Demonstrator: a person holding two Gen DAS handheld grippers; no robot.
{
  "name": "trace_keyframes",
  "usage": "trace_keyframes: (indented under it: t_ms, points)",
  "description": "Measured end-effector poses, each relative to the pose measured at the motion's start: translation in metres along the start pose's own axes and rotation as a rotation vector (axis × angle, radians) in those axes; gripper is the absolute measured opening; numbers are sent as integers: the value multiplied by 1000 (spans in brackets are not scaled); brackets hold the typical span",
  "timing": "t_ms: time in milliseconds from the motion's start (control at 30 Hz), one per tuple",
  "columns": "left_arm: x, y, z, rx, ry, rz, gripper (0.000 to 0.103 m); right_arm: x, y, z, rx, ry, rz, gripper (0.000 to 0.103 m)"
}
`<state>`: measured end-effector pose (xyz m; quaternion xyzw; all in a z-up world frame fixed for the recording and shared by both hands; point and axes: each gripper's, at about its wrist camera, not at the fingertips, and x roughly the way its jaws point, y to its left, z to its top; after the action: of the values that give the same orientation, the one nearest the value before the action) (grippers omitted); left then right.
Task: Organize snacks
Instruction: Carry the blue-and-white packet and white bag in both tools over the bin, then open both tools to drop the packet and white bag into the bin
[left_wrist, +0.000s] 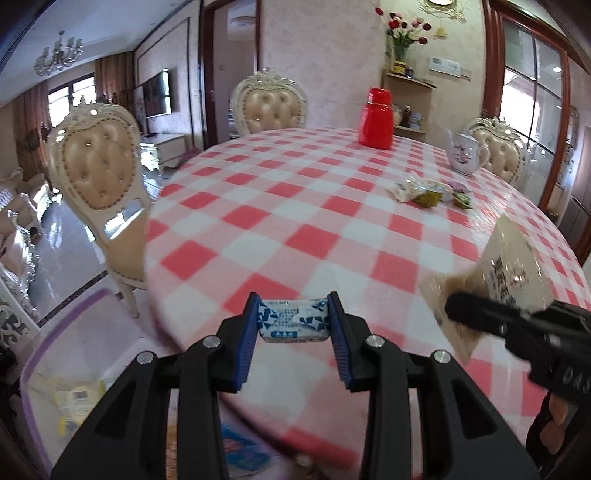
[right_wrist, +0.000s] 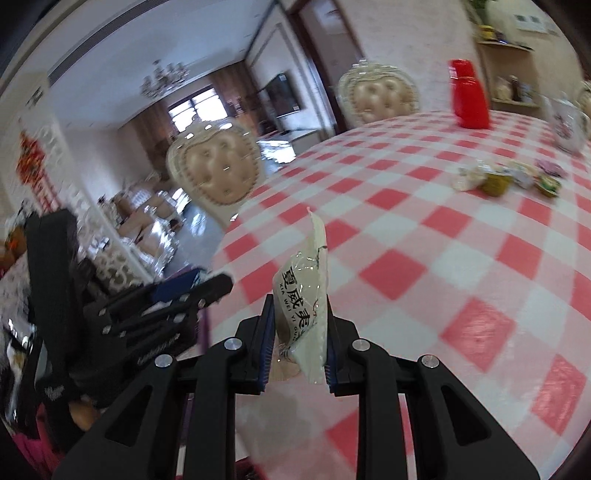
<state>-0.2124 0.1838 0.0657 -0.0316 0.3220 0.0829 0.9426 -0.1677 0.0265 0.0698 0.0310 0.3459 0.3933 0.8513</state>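
Observation:
My left gripper (left_wrist: 293, 319) is shut on a small blue-and-white snack packet (left_wrist: 293, 321), held above the near edge of the checked table (left_wrist: 295, 206). My right gripper (right_wrist: 300, 314) is shut on a pale cream snack packet (right_wrist: 306, 291) with black lettering, held upright above the table; it also shows at the right of the left wrist view (left_wrist: 506, 273). The left gripper appears at the left of the right wrist view (right_wrist: 207, 288). A heap of several loose snacks (left_wrist: 432, 192) lies at the far right of the table, also in the right wrist view (right_wrist: 506, 177).
A clear bin with a purple rim (left_wrist: 55, 369) holding some packets sits below the table's near left edge. A red jug (left_wrist: 376, 118) and a white teapot (left_wrist: 466, 153) stand at the far side. Padded chairs (left_wrist: 99, 173) surround the table.

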Motion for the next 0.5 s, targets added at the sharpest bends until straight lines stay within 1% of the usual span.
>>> trace_keyframes:
  t_ms: [233,333,500]
  points:
    - [-7,43,-7,-3,20,84,37,25,59,-13,-136,64,59,23]
    - [-7,66,-11,-15,40,118,37,35,79,-19,-186,97,82,23]
    - [-9,92,-15,-17,59,159,37,51,109,-31,-273,143,131,23]
